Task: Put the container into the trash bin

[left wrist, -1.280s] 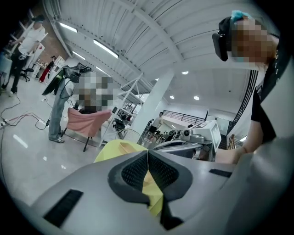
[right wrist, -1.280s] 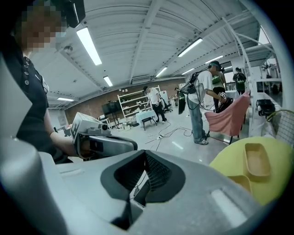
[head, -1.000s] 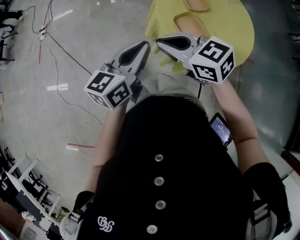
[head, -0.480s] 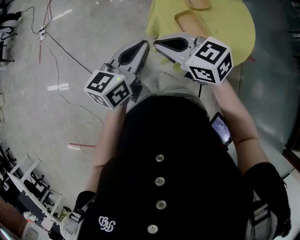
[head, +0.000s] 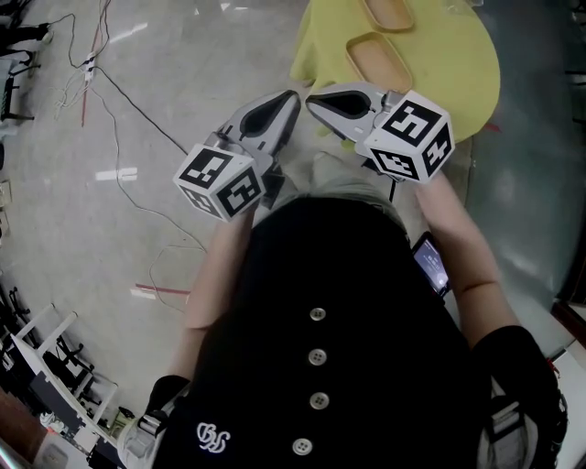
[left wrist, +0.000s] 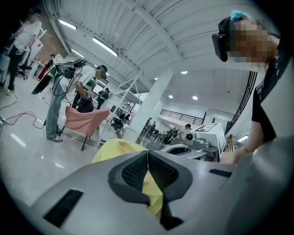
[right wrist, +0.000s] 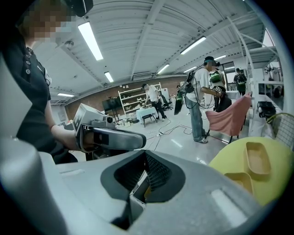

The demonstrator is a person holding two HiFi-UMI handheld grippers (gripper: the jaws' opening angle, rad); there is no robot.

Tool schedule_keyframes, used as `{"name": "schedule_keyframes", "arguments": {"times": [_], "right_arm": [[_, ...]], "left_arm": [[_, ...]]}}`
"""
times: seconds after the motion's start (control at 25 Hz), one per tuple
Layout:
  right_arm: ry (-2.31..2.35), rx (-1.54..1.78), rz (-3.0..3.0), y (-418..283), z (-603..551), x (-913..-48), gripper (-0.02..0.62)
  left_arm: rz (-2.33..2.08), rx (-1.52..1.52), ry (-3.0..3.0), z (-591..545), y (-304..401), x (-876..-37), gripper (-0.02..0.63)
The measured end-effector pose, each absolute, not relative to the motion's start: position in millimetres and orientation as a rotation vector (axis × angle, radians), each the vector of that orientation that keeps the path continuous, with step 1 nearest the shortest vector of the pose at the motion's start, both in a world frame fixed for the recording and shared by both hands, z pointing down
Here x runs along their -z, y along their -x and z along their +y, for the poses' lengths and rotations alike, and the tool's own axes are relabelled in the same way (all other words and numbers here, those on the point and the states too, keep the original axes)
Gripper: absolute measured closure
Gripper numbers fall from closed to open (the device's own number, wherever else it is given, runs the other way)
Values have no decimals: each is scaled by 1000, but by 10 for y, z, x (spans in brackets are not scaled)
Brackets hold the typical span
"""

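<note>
Two shallow tan containers (head: 378, 60) (head: 389, 11) lie on a round table with a yellow cloth (head: 458, 55) ahead of me. In the right gripper view they are at the right (right wrist: 257, 158) on the yellow table (right wrist: 229, 161). My left gripper (head: 291, 96) and right gripper (head: 313, 94) are held close together in front of my chest, tips almost meeting, short of the table's near edge. Both are shut with nothing between the pads, as the left gripper view (left wrist: 147, 153) and right gripper view (right wrist: 145, 158) show. No trash bin is in view.
Cables (head: 137, 110) trail over the glossy floor at the left. A phone (head: 430, 264) is strapped to my right forearm. Shelving (head: 55, 357) stands at the lower left. A pink-draped chair (right wrist: 229, 117) and several people stand beyond the table.
</note>
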State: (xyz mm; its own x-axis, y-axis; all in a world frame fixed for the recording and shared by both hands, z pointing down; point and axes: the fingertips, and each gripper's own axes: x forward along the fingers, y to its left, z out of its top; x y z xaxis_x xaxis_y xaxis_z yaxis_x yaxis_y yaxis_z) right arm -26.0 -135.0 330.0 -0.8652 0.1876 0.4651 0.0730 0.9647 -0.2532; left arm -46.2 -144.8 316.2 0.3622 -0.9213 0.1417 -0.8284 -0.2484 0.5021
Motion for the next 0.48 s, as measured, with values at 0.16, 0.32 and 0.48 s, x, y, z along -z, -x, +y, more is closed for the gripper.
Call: {"name": "schedule_keyframes", "arguments": {"times": [0.16,0.32,0.48], "right_arm": [[172,-333,-2616,197,-1369,-3370,592],[146,-365,-2621,133,-1380,-3307,592],[121,-400,-2624,56,-1375,-3244,592]], "left_arm": [[-1514,233,-2133,-1463,423,-3249,594],[-1504,224,-2130,-1454,380,-3201,594],[-1493,214,-2127,-1420,307,-3154,594]]}}
